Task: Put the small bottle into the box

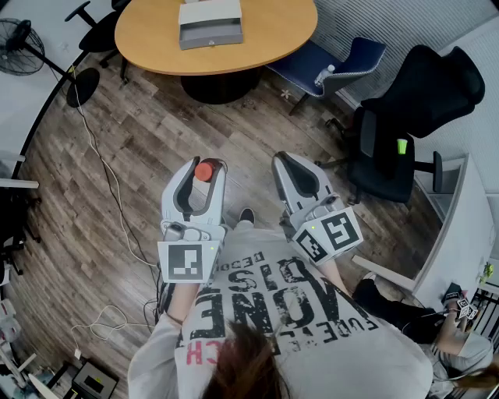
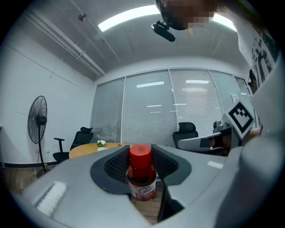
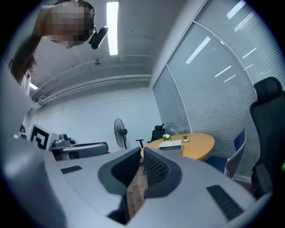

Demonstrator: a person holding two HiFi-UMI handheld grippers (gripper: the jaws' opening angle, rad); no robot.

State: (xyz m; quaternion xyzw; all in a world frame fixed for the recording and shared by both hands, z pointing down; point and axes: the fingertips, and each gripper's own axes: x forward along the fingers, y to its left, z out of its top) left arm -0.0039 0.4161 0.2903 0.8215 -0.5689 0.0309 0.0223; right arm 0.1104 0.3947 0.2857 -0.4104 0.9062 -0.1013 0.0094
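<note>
At the far left a standing fan rests on the wooden floor. Your left tool is level and pinches the small bottle between its ribbed pads. In the left gripper view the bottle stands upright. Its long axis runs vertical, across the tool's level reach, with the red cap on top and the labelled body hanging just below the pads. From your head camera you look nearly straight down onto that cap. The bottle is in the air above the floor, close in front of your body.

Further ahead, the box sits on the round wooden worktop, well apart from the bottle. It is pale grey and open towards the top. You cannot tell from here what lies inside. The right gripper view shows the box flat on the worktop, beside a small pot of white flowers.

Your right tool is level too. Its tips are pressed together with only a thin wedge of floor showing behind them, and nothing is between them.

To the right stand a blue chair and a black chair.
</note>
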